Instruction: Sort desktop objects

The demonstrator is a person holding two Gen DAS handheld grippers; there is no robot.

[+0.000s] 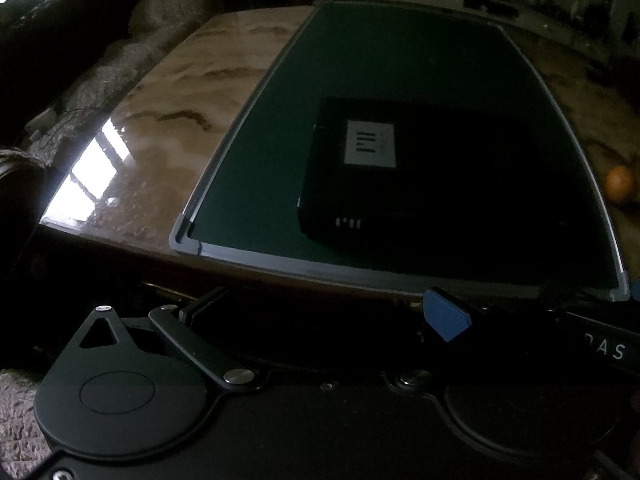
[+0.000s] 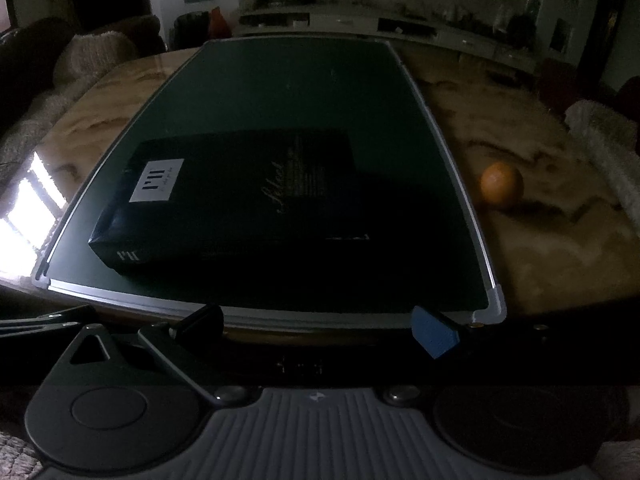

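Note:
A flat black box (image 1: 420, 176) with a white label lies on a dark green board (image 1: 280, 140) with a grey frame, on a marble table. The box also shows in the right wrist view (image 2: 240, 200), on the same board (image 2: 280, 88). An orange (image 2: 502, 187) sits on the marble to the right of the board; it shows in the left wrist view (image 1: 618, 184) at the right edge. My left gripper (image 1: 320, 312) is open and empty, just short of the board's near edge. My right gripper (image 2: 316, 328) is open and empty at the board's near edge.
The marble table (image 2: 540, 248) has bare surface right of the board and left of it (image 1: 168, 120). Blanket-covered seating (image 1: 80, 80) flanks the left side and a fluffy cushion (image 2: 608, 136) the right. A low cabinet (image 2: 400, 28) stands far behind.

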